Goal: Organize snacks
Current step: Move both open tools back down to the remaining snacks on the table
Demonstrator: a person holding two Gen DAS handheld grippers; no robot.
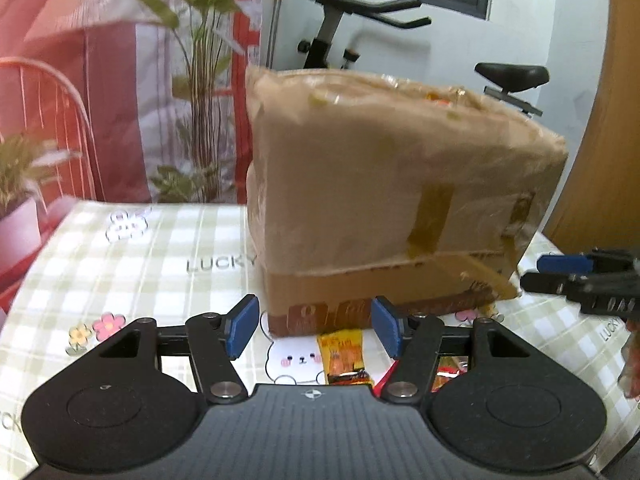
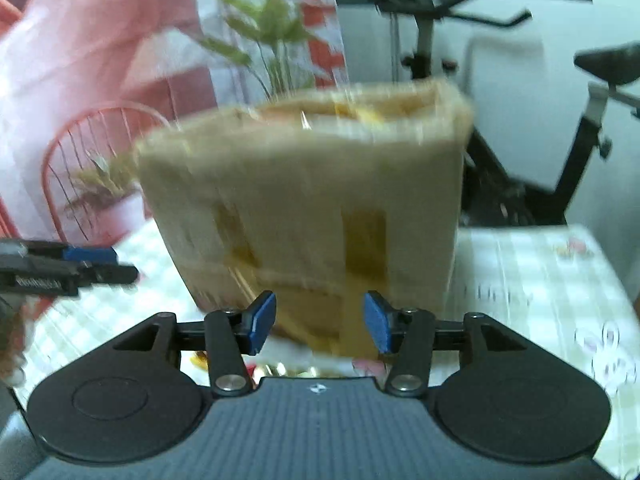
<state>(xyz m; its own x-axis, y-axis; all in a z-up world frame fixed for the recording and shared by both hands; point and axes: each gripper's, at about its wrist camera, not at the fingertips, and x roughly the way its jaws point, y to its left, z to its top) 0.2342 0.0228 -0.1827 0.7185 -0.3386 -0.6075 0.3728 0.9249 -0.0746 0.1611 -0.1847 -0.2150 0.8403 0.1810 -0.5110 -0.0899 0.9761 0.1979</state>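
Left wrist view: both tongs (image 1: 314, 326) (image 2: 320, 322) gape empty before the cardboard box (image 1: 400, 184).

Cardboard box (image 1: 384, 196): brown, tall, wrapped in glossy clear tape with darker yellow-brown strips on front; stands upright on checked tablecloth, top open, crumpled rim, yellow and orange contents just visible inside. Orange-yellow snack packet (image 1: 344, 356): flat on cloth just in front of box base, printed face up, long axis pointing toward box. Red-edged packet (image 1: 448, 372) beside it, mostly hidden.
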